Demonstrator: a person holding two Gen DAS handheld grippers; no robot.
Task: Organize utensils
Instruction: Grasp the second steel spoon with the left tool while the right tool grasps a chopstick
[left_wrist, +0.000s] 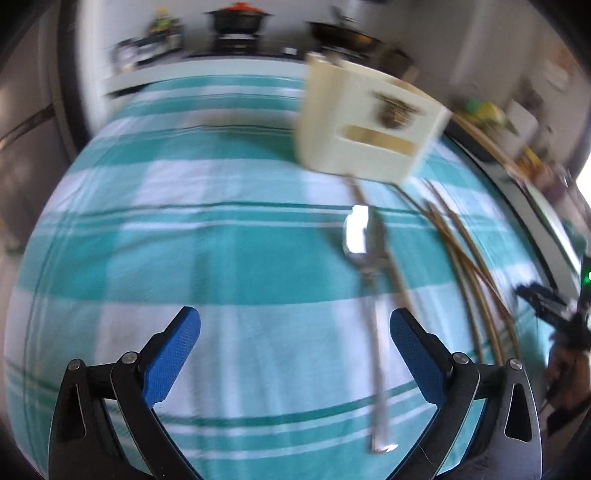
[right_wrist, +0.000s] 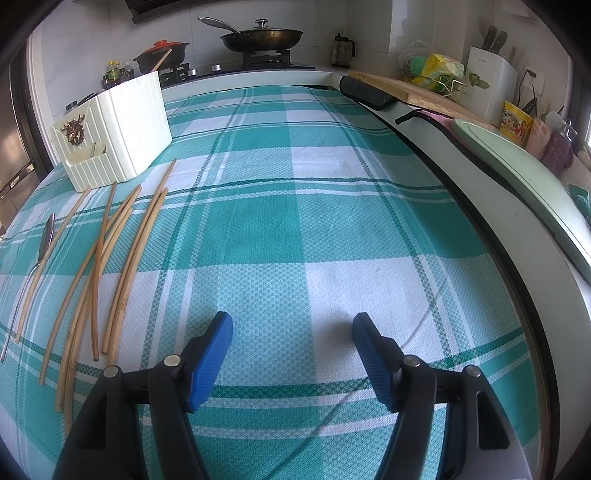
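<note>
A cream ribbed utensil holder (right_wrist: 118, 129) stands on the teal checked cloth at the left; it also shows, blurred, in the left wrist view (left_wrist: 369, 122). Several wooden chopsticks (right_wrist: 107, 258) lie spread in front of it, also in the left wrist view (left_wrist: 476, 273). A metal spoon (left_wrist: 369, 280) lies beside them, bowl toward the holder, and shows at the far left of the right wrist view (right_wrist: 37, 258). My left gripper (left_wrist: 295, 328) is open and empty, the spoon handle near its right finger. My right gripper (right_wrist: 291, 332) is open and empty over bare cloth, right of the chopsticks.
A stove with a frying pan (right_wrist: 262, 37) and a black pot (right_wrist: 162, 55) stands at the back. A wooden board (right_wrist: 406, 92), a pale green board (right_wrist: 524, 177), a knife block (right_wrist: 487, 81) and jars line the counter's right side. The cloth (right_wrist: 314, 206) covers the counter.
</note>
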